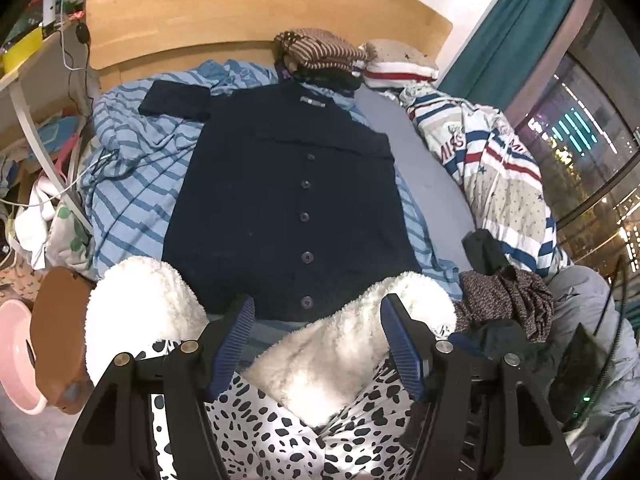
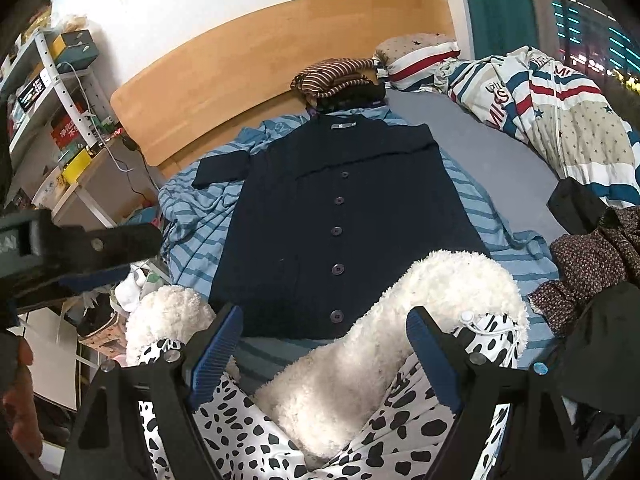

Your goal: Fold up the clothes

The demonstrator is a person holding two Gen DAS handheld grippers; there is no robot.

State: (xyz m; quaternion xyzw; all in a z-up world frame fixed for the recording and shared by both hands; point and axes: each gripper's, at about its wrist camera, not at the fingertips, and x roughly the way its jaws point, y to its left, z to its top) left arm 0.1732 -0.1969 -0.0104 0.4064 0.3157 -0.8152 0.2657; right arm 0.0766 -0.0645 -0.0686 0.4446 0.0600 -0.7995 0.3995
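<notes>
We see a navy cardigan (image 1: 280, 200) lying flat and buttoned on a blue striped sheet (image 1: 132, 168) at the centre of the bed. One sleeve is folded across the chest, forming a diagonal edge; the other sleeve (image 1: 174, 99) extends toward 10 o'clock in the left wrist view. A row of buttons (image 1: 306, 216) runs from 12 to 6 o'clock down the garment.

At 6 o'clock, below the cardigan hem, we see a spotted coat (image 1: 280, 432) with white fleece lining (image 1: 340, 356) turned outward. The fleece touches the hem on both sides.

The left gripper (image 1: 316, 344) has its jaws apart, nothing clamped; the fleece lies beneath the gap. The right gripper (image 2: 324, 354) also has its jaws spread wide, with fleece beneath and no pad pressing on it. In the right wrist view the left gripper appears at 9 o'clock.

At 12 o'clock, against the wooden headboard (image 1: 240, 8), sits a pile of folded clothes (image 1: 320, 58) topped by a striped knit. A pillow (image 1: 396, 68) lies just beside it at 1 o'clock. A patterned duvet (image 1: 500, 168) is bunched at 2 o'clock. A dark floral garment (image 1: 504, 296) lies at 4 o'clock. A shelf unit (image 2: 52, 92) stands at 10 o'clock in the right wrist view.
</notes>
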